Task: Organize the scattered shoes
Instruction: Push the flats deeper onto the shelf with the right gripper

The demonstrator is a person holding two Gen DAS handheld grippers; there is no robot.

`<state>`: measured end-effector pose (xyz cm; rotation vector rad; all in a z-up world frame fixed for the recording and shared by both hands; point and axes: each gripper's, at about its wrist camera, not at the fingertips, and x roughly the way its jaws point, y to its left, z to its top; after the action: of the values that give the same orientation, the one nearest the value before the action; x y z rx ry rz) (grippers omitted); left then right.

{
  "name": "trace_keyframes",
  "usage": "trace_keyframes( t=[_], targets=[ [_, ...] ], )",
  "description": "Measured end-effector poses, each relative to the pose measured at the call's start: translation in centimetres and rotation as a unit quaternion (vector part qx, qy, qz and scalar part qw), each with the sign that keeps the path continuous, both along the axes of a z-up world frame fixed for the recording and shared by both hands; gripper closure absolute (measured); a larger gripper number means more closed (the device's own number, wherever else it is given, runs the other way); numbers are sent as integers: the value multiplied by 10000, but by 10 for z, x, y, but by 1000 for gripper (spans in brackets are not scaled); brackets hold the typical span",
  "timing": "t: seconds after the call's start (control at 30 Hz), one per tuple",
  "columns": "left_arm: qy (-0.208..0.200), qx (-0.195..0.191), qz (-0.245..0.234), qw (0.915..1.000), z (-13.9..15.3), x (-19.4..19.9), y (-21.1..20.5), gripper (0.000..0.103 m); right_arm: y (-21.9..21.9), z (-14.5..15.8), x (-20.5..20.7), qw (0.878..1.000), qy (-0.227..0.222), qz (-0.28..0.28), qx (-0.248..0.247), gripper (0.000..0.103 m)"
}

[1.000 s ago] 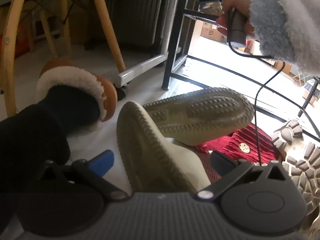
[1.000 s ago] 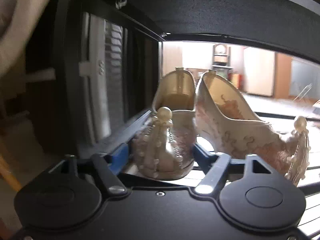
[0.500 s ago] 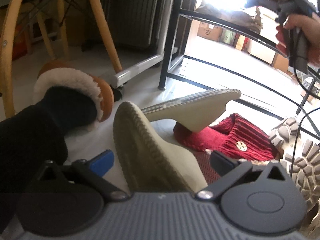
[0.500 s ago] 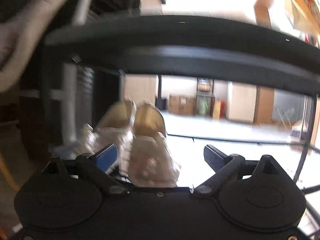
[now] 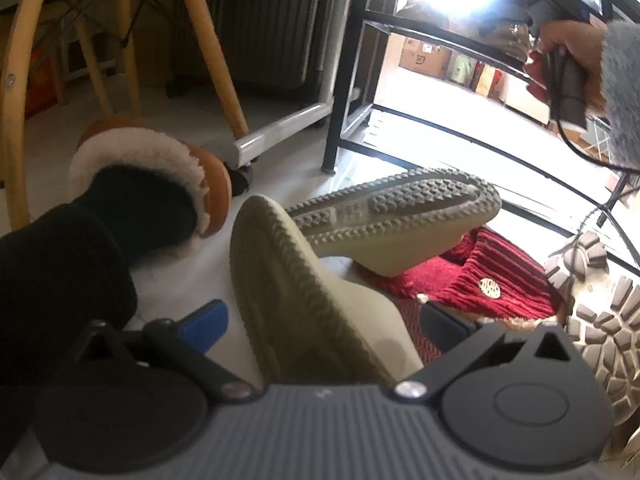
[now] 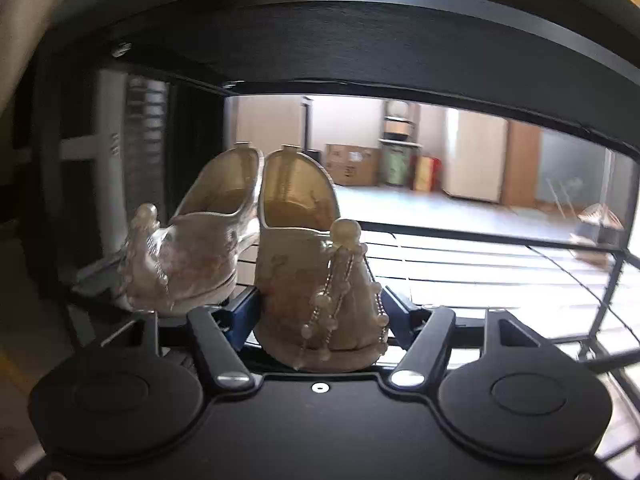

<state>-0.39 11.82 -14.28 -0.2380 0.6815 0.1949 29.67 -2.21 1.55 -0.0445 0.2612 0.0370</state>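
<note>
Grippers first: my right gripper jaws are closing around the toe of a cream embroidered slipper with a pearl tassel, blue pads flanking it, contact unclear. It sits at the front edge of the black wire shoe-rack shelf; its matching cream slipper stands just left. My left gripper gapes wide around an overturned beige suede shoe on the floor. Beyond: second beige shoe sole-up, red knit slipper, tan fleece-lined boot.
</note>
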Motion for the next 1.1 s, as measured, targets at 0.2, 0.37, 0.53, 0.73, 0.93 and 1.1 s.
trace_keyframes(
  t=[0.2,0.37,0.53,0.73,0.93,1.1],
  targets=[
    [-3,7,1,10000,0,-1,0,0,14,2,14,9963,-43,-745,428,39],
    [-9,-27,17,10000,1,0,0,0,10,3,12,9897,-109,-1088,923,45],
    [-12,-77,15,10000,2,-2,1,0,16,-8,7,9900,-286,-1242,600,47],
    [-24,-31,37,10000,2,0,1,0,30,-7,33,9901,-147,-1123,830,52],
    [6,-104,77,9999,1,0,3,0,46,-4,36,9920,-68,-867,918,59],
    [-12,-107,55,9999,2,0,3,0,41,-1,31,9954,-18,-600,748,62]
  ],
)
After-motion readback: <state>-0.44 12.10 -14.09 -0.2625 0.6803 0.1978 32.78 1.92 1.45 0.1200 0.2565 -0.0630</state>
